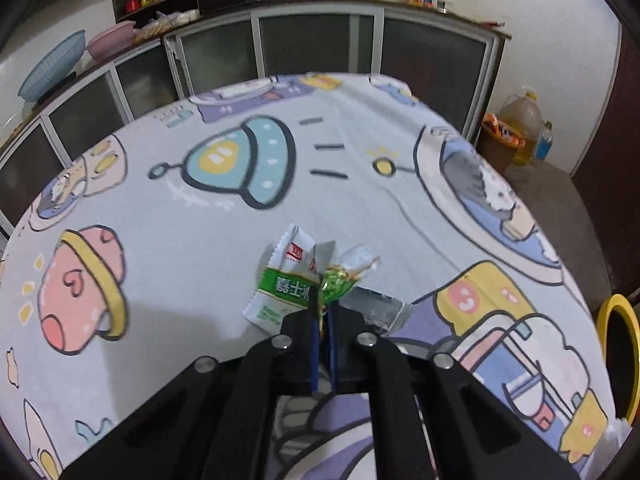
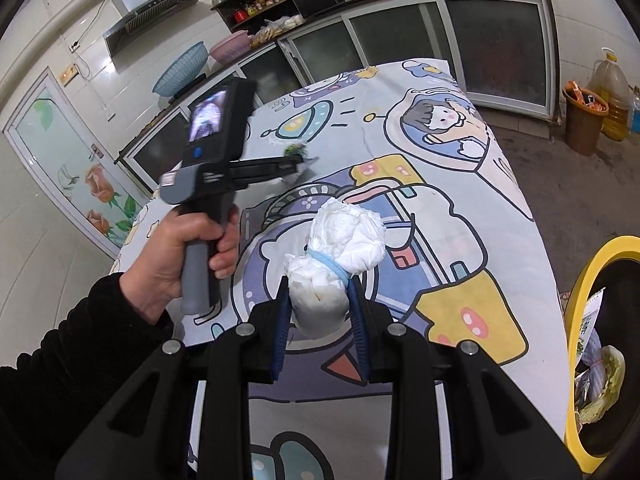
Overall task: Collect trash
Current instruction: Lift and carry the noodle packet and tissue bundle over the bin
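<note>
Both claws hold trash over the bench.
Left claw (image 1: 323,316) is clamped on a green candy wrapper (image 1: 334,282) beside a snack packet (image 1: 286,280) mid-bench; right claw (image 2: 320,312) grips a wadded tissue (image 2: 336,264) near the bench's right edge.

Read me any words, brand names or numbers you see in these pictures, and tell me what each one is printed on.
"嘉士" plus a third character cut off by the left hand-held gripper: on the green and white wrapper it is shut on.
Red logo and small print on that wrapper: too small to read.
White label on the left hand-held gripper's body: blurred.
Jars on the kitchen shelf: labels too small to read.
Tablecloth: cartoons only, no words.
</note>
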